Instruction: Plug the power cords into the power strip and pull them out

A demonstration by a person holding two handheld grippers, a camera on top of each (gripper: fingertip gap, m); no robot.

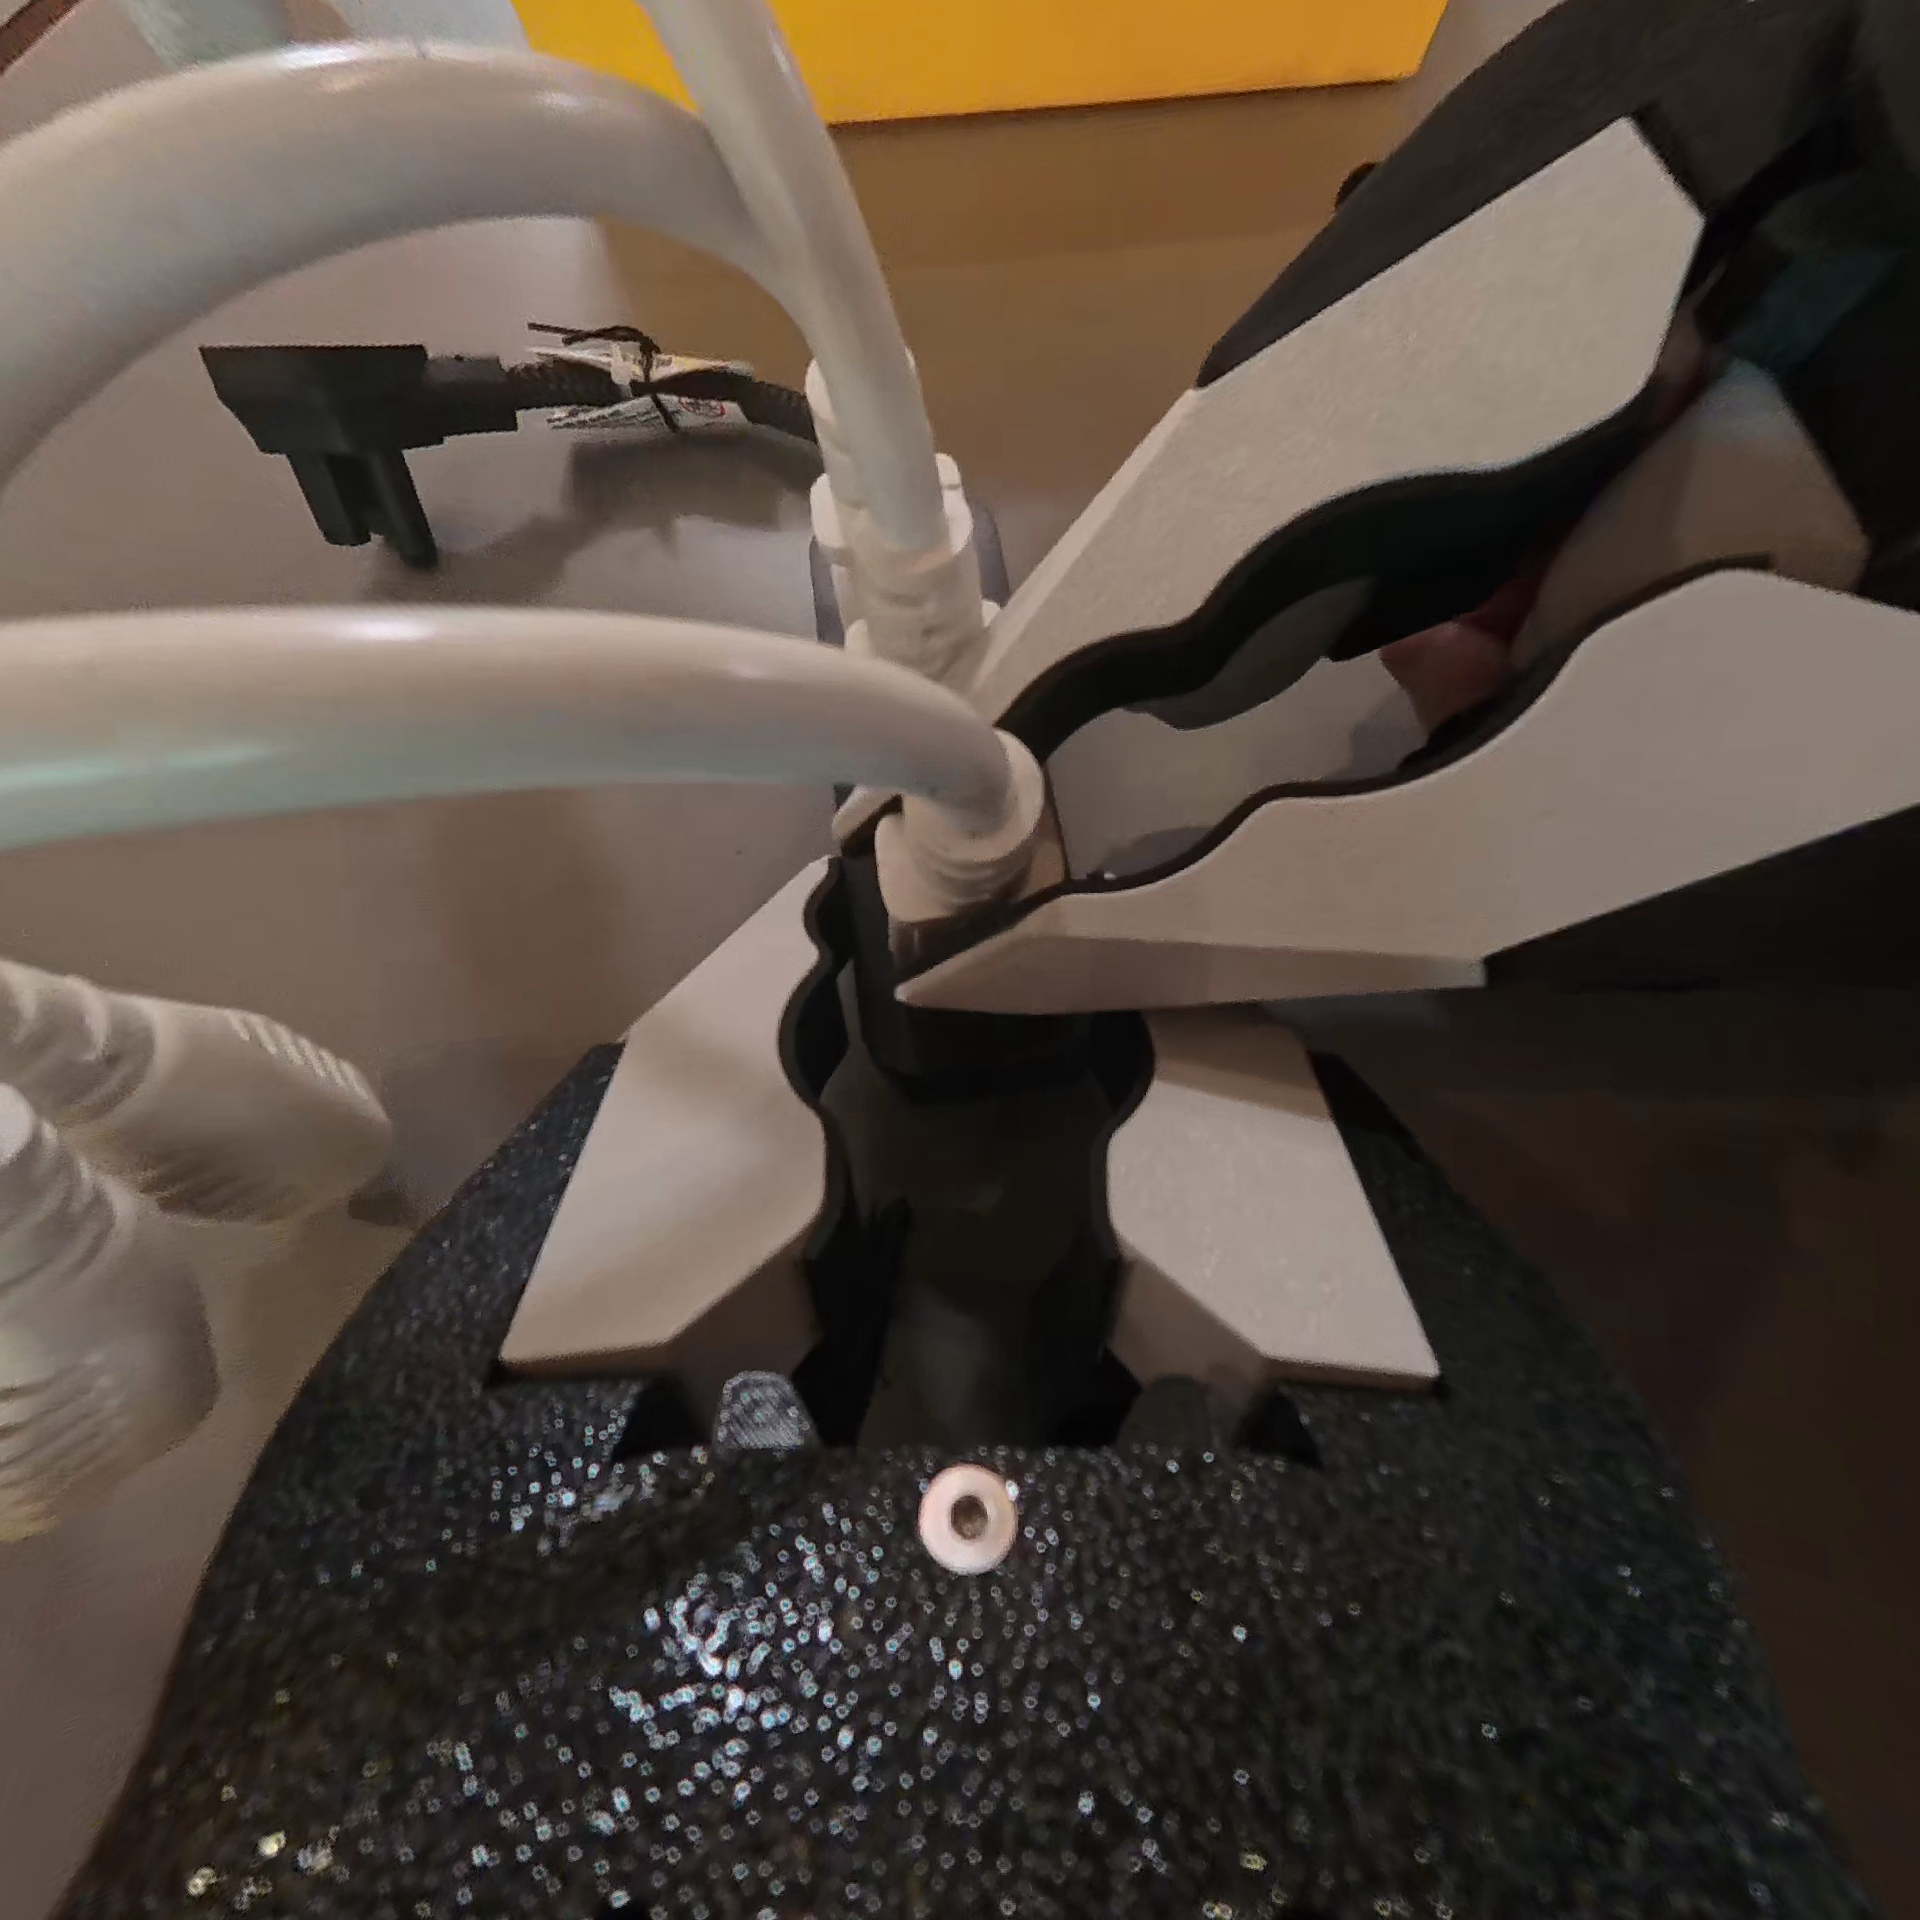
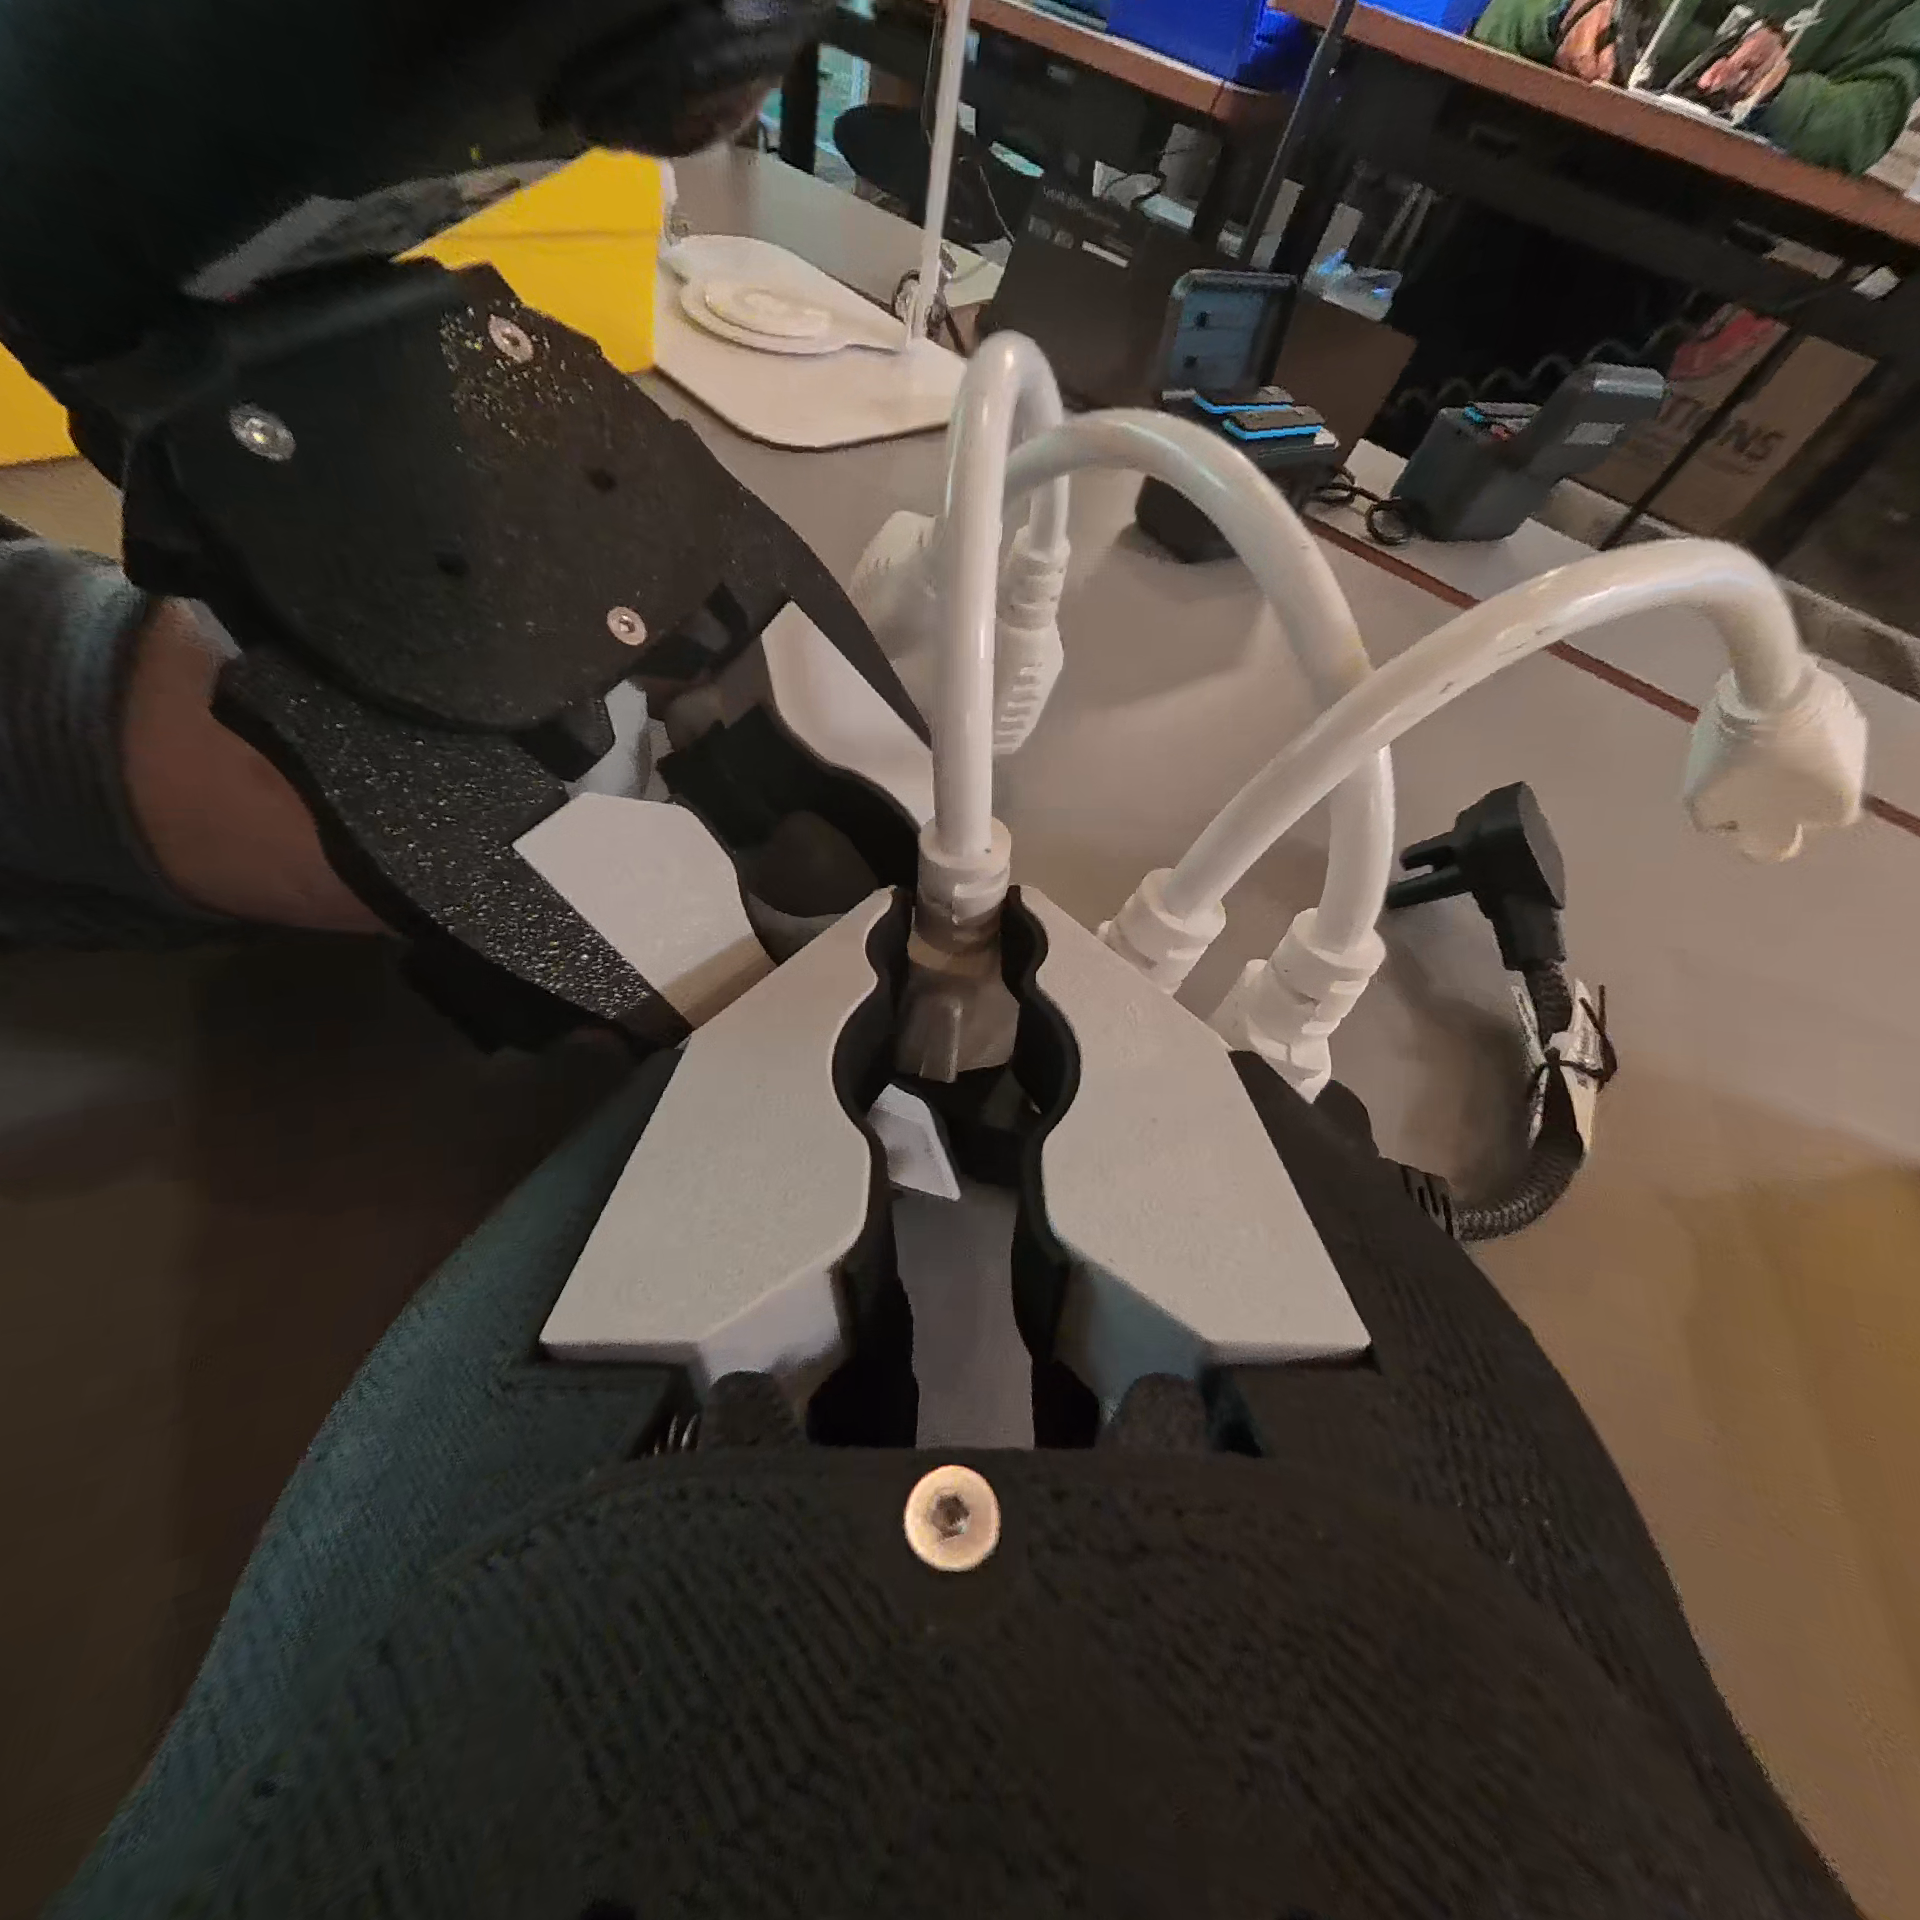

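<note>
- Right gripper (image 2: 956,997) is clamped on a white plug (image 2: 954,971), its jaws pressing the plug body from both sides while the white cord (image 2: 966,582) rises out of the top and arcs away over the table (image 2: 1714,1091).
- Left gripper (image 1: 961,1023) is closed on something dark and narrow directly under that plug, probably the black end of the power strip; its shape is mostly hidden by both sets of fingers.
- The right gripper's fingers (image 1: 1299,862) cross in front of the left gripper's tips, so the two tools are touching or very nearly so.
- Risk: a pull that is off the plug's axis could bend its prongs or jam it, since the right gripper approaches at an angle.
- Risk: the dark piece could slip from the left gripper, because the hold is near the fingertips and any upward tug transfers to it.
- Risk: the stiff cord could lever the plug sideways within the jaws.
- Two more white plugs (image 2: 1226,971) stand just right of the gripped one, near enough to be knocked.
- A black angled plug (image 2: 1496,868) on a braided cord lies on the table farther right, well apart from both grippers.
</note>
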